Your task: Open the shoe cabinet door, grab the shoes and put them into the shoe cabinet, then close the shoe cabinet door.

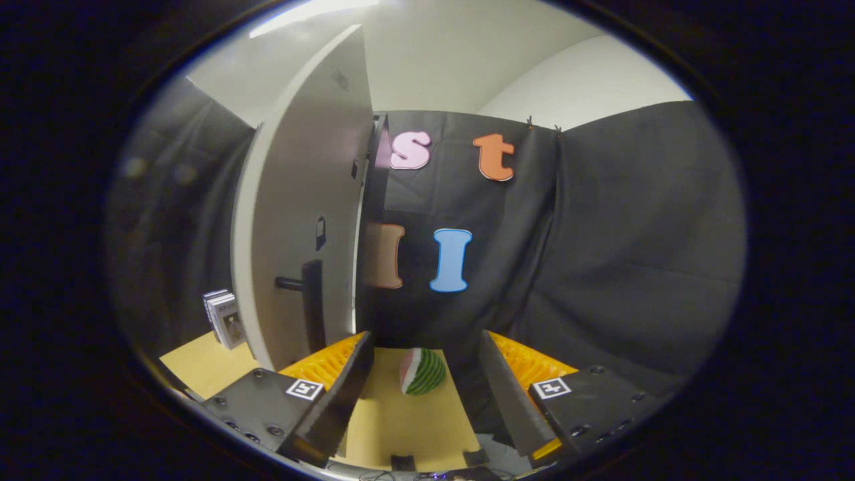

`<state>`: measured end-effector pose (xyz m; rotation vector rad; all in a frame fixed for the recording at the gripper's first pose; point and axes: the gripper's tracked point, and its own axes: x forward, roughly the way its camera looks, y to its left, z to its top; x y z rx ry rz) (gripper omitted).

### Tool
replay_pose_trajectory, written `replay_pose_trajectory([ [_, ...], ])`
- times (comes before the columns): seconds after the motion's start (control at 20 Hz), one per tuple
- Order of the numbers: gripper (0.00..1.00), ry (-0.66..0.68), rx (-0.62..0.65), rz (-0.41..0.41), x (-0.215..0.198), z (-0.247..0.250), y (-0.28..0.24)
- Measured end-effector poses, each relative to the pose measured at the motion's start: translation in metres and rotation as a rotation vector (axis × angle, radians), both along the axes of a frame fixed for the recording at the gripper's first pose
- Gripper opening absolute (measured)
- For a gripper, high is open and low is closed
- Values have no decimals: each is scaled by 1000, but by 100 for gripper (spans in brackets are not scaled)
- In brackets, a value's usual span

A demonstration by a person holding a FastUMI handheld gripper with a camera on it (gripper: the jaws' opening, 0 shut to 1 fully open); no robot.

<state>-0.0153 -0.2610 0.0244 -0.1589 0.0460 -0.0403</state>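
Note:
The white shoe cabinet door [300, 214] stands ahead of the left finger, swung so its face and its dark bar handle [304, 297] show; the handle is just above the left finger's tip. My gripper [424, 361] is open with nothing between its fingers. Beyond the gap between the fingers, a round object striped green, white and pink like a watermelon slice [422, 371] rests on the tan tabletop [401, 421].
A small stack of box-like white items [224, 317] stands on the tabletop left of the door. Black cloth walls [601, 254] close off the back and the right side. The tabletop's near edge runs just under the fingers.

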Motion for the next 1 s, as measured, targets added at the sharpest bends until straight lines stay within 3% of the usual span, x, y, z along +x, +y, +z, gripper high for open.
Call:
replay_pose_trajectory([
  [0.35, 95, -1, 22, 94, 43, -6, 25],
  [0.7, 93, -8, 27, 78, 47, -9, 35],
  [1.0, 91, -2, 10, 167, 38, -13, 115],
])
